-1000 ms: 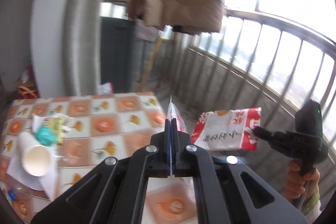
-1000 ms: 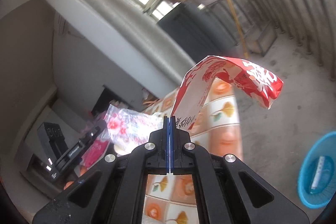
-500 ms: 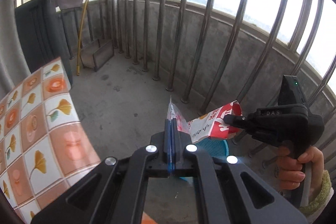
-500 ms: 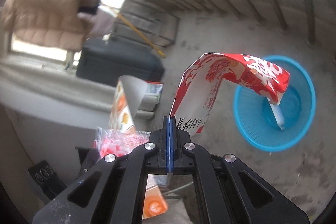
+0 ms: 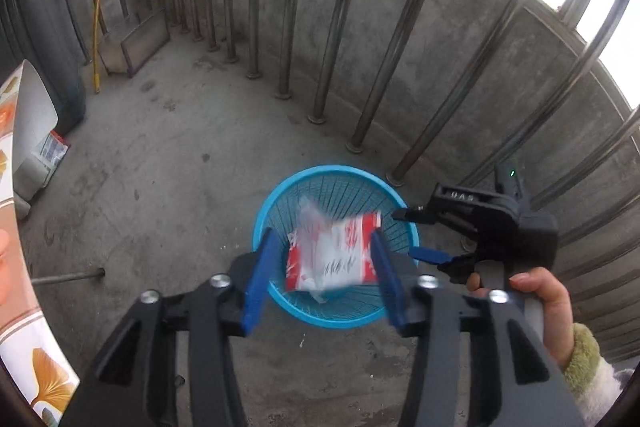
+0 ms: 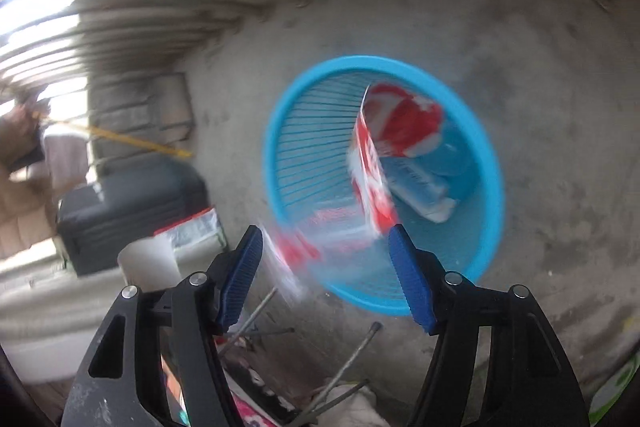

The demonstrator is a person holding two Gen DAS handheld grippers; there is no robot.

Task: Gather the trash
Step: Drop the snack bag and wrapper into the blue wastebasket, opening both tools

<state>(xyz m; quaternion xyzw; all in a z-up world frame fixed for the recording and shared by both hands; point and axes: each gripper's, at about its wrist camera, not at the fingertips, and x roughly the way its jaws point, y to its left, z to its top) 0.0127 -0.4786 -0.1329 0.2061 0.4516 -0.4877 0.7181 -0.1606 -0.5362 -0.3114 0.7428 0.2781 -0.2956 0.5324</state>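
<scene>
Concrete balcony floor carries a round blue plastic mesh basket (image 5: 276, 301), above which the left claw (image 5: 322, 277) and right claw (image 6: 326, 273) stand wide, empty, with blurred red-and-white wrappers (image 5: 334, 257) at the basket mouth.

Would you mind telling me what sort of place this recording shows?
Most likely an enclosed home balcony: a bare concrete floor, a low wall topped by metal railing bars with daylight behind, and a blue waste basket.
</scene>
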